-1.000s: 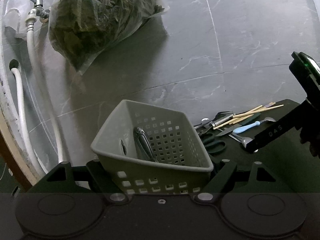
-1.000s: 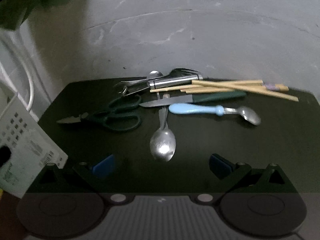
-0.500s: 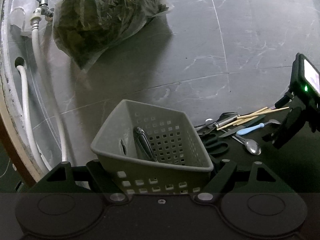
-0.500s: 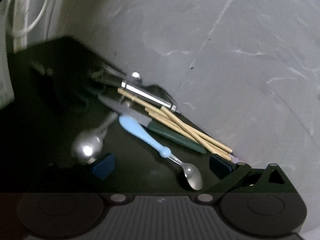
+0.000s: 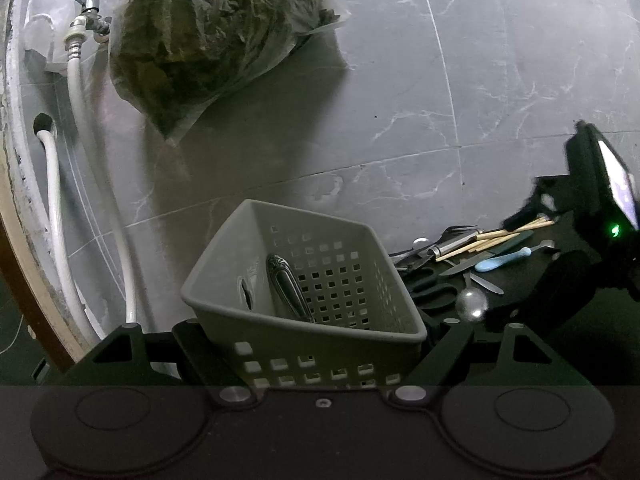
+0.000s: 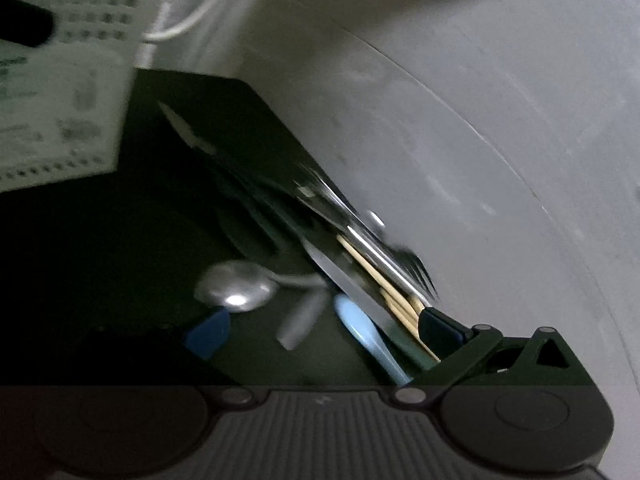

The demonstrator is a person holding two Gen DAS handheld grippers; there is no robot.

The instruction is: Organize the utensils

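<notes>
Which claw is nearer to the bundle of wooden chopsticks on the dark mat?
Right. The right claw is open over the wooden chopsticks, one finger beside them. The left claw is off to the side, shut on the grey perforated plastic basket.

A grey marble-patterned tiled floor [image 5: 400,100] carries everything. On it, at far left, lies a clear plastic bag of dark leafy greens [image 5: 208,36]. At near right lies a black mat [image 5: 592,332], bearing a loose pile of utensils [image 5: 472,256]: chopsticks, spoons, knives, scissors. A white hose [image 5: 86,184] runs along the left edge.
</notes>
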